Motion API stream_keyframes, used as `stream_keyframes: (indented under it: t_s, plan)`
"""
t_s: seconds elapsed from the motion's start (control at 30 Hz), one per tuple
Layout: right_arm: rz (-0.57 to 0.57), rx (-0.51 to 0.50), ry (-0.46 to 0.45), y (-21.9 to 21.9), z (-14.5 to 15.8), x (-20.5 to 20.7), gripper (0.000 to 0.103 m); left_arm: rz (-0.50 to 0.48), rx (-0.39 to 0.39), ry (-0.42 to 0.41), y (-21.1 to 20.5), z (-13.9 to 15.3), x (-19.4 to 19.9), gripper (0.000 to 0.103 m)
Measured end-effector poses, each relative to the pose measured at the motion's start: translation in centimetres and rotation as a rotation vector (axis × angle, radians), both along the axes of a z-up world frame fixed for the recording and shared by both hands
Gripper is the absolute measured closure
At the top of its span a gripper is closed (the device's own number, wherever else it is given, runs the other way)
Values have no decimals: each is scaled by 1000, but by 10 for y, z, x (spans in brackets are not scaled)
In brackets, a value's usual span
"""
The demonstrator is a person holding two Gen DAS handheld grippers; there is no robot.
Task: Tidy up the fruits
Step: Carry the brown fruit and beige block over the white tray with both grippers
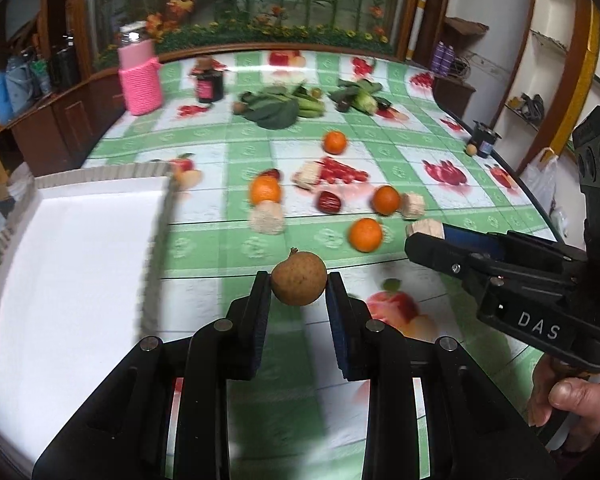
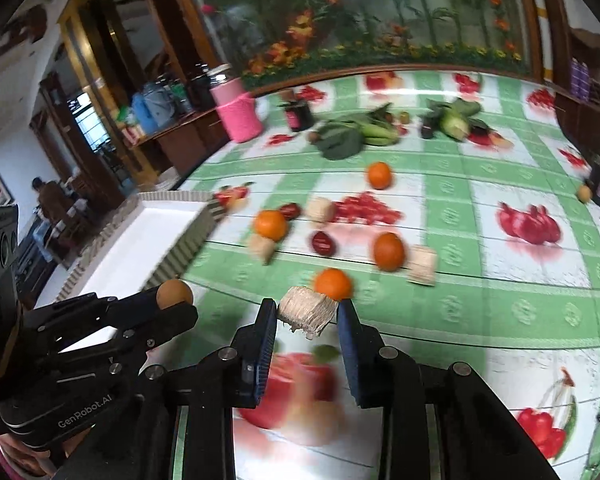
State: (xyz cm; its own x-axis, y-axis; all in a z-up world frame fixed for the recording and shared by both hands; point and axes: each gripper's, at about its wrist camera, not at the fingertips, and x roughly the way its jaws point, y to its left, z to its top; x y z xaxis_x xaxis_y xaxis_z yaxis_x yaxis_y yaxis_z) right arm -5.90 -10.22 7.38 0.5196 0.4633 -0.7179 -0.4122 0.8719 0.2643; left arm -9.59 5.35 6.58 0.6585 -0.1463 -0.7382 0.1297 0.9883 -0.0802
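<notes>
My left gripper (image 1: 299, 286) is shut on a small round brown fruit (image 1: 299, 282) and holds it above the tablecloth, right of the white tray (image 1: 76, 248). It also shows in the right wrist view (image 2: 175, 293). My right gripper (image 2: 307, 312) is shut on a pale beige sugarcane chunk (image 2: 308, 312), held above the cloth; it shows in the left wrist view (image 1: 425, 231). Several oranges (image 1: 365, 234) (image 2: 388, 251), red dates (image 1: 329, 201) and more beige chunks (image 1: 267, 218) (image 2: 422, 266) lie in mid-table.
A pink knitted jar (image 1: 140, 80), a dark jar (image 1: 210, 85), leafy greens (image 1: 278, 106) and corn (image 1: 362, 98) stand at the back. A dark cup (image 1: 484, 138) with a small fruit beside it sits at the right edge. The tray is on the left.
</notes>
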Motion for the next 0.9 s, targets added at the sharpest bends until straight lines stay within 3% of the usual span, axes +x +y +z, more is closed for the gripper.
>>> stream_keyframes:
  t_s: [0.6,0.9]
  plan:
    - [256,-2,-5,129,5,3,73,236,93,-26,122,18,-10,76]
    - [369,-29,3,187,-4,16,73,313,49,58,166,-3,7,76]
